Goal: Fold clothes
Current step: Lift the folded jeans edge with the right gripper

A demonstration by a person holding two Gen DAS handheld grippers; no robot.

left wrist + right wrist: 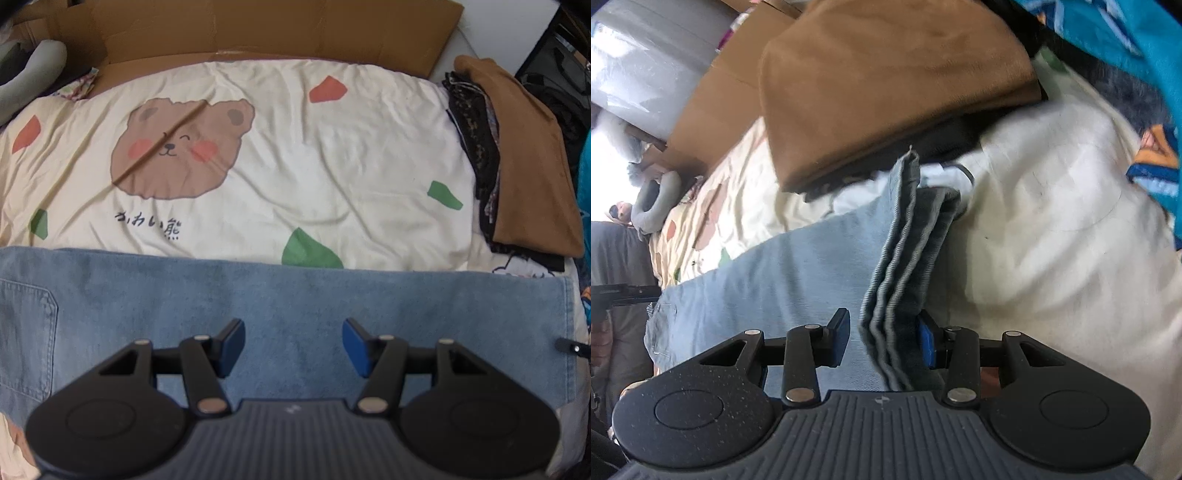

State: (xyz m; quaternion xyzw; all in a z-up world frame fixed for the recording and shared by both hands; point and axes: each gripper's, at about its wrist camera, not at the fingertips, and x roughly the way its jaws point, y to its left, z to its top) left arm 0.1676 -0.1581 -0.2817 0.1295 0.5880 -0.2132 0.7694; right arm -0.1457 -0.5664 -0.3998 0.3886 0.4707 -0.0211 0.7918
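My left tongs (293,347) hang open over the blue jeans (258,314), with nothing between the pads. The jeans lie flat across the near part of the bear blanket (295,166), close to a brown folded cloth (524,158) on a pile. My right tongs (882,341) are partly open around the thick folded hem (905,258) of the jeans; one pad touches it and the other stands a bit off.

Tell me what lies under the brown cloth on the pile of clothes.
Under the brown cloth lie dark patterned clothes, showing only at their edges. Below them is the bedsheet. How many pieces are in the pile is hidden.
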